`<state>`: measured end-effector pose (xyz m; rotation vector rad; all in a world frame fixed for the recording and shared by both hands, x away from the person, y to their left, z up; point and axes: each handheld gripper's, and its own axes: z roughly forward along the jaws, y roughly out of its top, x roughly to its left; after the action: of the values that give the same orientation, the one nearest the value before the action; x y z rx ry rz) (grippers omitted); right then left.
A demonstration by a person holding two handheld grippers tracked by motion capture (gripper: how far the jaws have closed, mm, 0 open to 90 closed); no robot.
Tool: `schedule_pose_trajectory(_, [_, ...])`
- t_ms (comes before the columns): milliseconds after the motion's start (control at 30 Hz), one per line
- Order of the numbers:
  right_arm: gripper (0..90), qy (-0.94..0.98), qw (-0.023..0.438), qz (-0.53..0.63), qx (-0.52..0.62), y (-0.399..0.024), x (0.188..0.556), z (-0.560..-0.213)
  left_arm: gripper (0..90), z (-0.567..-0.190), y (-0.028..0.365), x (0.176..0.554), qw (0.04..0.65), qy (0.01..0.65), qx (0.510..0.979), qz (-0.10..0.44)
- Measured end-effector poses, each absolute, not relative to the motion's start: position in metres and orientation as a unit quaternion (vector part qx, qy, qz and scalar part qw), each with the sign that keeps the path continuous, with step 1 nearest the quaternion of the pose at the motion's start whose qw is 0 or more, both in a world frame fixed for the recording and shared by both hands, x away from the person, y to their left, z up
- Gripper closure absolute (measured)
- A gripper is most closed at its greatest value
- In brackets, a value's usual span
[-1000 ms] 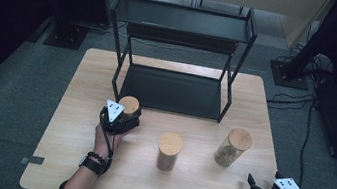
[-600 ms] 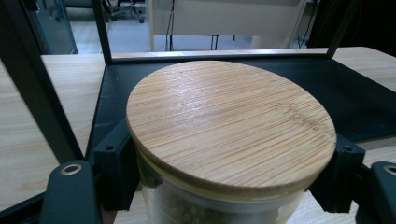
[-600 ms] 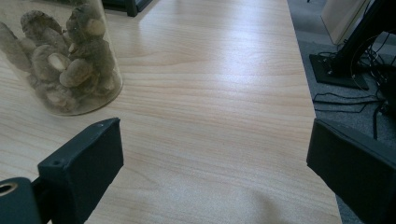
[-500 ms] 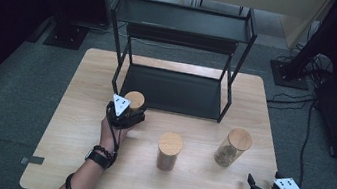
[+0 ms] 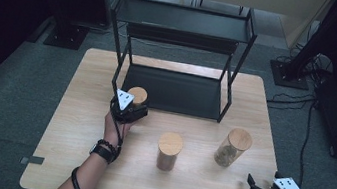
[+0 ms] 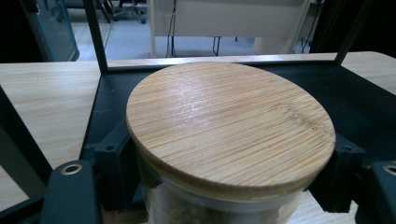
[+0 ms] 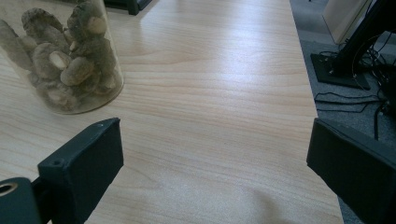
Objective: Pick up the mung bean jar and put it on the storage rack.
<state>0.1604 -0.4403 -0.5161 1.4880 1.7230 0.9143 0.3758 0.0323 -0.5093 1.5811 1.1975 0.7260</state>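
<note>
A glass jar with a round bamboo lid [image 6: 229, 126] sits between the jaws of my left gripper [image 6: 229, 191], which is shut on its body just under the lid. From above, this jar [image 5: 138, 94] and the left gripper [image 5: 130, 106] are at the front left corner of the black rack's bottom shelf [image 5: 176, 93]. My right gripper [image 5: 256, 184] rests near the table's front right corner. Its jaws stand open [image 7: 215, 158] with only bare wood between them. A jar of dried mushrooms [image 7: 65, 60] stands ahead of it to the left.
A black two-tier metal rack [image 5: 182, 21] stands at the back of the wooden table [image 5: 83, 76]. A second bamboo-lidded jar [image 5: 168, 150] is at the table's middle, and the mushroom jar [image 5: 232, 147] is to its right. Cables and stand bases lie on the floor at right.
My left gripper has carried its jar a little farther from the person and rightward, toward the rack's bottom shelf. The right gripper has stayed where it was.
</note>
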Motion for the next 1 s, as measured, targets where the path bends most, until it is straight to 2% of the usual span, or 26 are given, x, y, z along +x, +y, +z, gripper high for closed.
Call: schedule_pose_trajectory(1000, [3.4, 0.663, 0.335, 0.351, 0.569, -0.440, 0.161, -0.516, 24.7, -0.510, 0.020, 0.404, 0.487, 0.500, 0.650, 0.300])
